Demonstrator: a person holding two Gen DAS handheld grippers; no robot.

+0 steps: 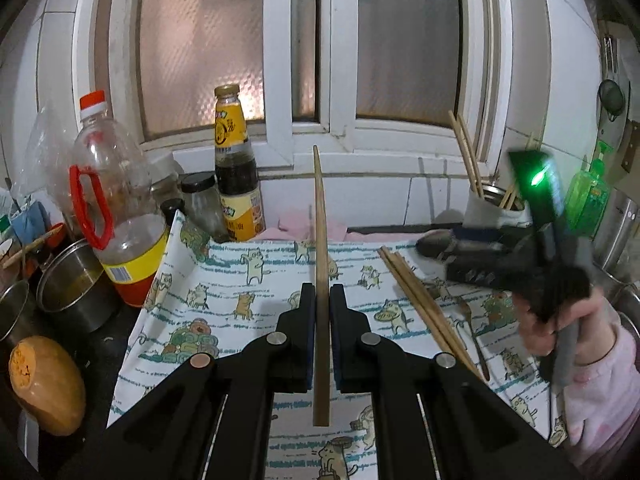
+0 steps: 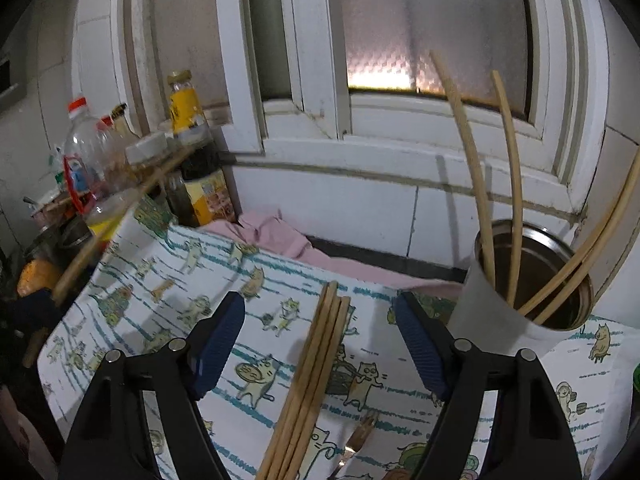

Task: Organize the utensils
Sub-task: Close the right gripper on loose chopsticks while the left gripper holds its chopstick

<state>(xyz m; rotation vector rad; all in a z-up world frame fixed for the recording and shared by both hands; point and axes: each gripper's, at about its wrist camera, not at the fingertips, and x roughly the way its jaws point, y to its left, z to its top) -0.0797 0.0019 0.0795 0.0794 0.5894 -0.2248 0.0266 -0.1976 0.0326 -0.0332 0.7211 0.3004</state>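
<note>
One wooden chopstick (image 1: 321,272) is clamped between the closed jaws of the left gripper (image 1: 322,300) in the left wrist view, raised over the cat-print cloth (image 1: 224,292) and pointing toward the window. Beside it to the right, a small bundle of chopsticks (image 1: 420,300) lies flat on the cloth.

Four chopsticks stand in the steel holder (image 2: 492,304) in the right wrist view. The right gripper (image 2: 320,320) has its jaws wide apart and empty; about four loose chopsticks (image 2: 316,360) lie between them on the cloth, a fork (image 2: 360,436) just beside.
</note>
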